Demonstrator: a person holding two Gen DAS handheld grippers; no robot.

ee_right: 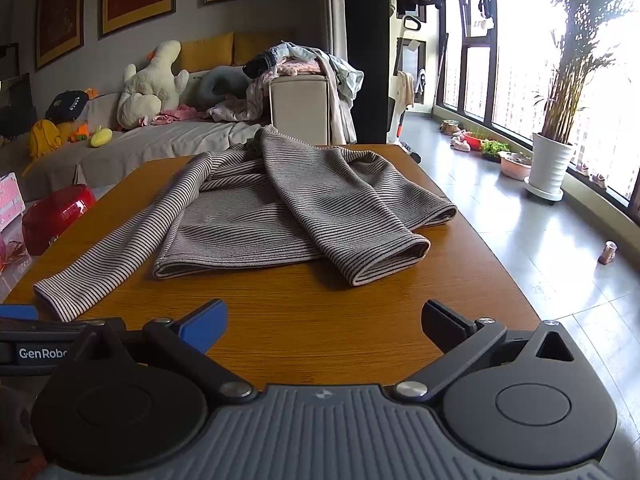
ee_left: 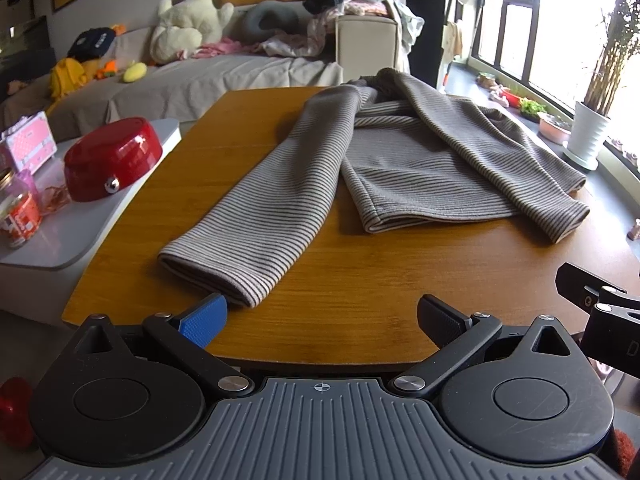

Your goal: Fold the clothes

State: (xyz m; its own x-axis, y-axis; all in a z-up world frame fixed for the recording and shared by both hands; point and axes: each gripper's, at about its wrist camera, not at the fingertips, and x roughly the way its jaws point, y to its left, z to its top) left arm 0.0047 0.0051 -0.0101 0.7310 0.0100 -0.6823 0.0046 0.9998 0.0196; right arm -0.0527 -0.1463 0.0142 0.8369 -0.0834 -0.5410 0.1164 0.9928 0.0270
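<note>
A grey-brown striped sweater (ee_left: 400, 152) lies on the wooden table (ee_left: 360, 288); it also shows in the right wrist view (ee_right: 256, 216). Its right sleeve is folded across the body. Its left sleeve (ee_left: 256, 216) stretches toward the near left edge, with the cuff (ee_left: 224, 280) just ahead of my left gripper's blue finger. My left gripper (ee_left: 322, 320) is open and empty, low at the near table edge. My right gripper (ee_right: 324, 324) is open and empty, at the near edge in front of the folded sleeve's cuff (ee_right: 384, 260).
A red bowl-like container (ee_left: 114, 158) and jars stand on a white side table (ee_left: 68, 240) to the left. A sofa (ee_left: 180, 80) with plush toys and a pile of clothes lies behind. A potted plant (ee_right: 550, 164) stands on the floor by the windows to the right.
</note>
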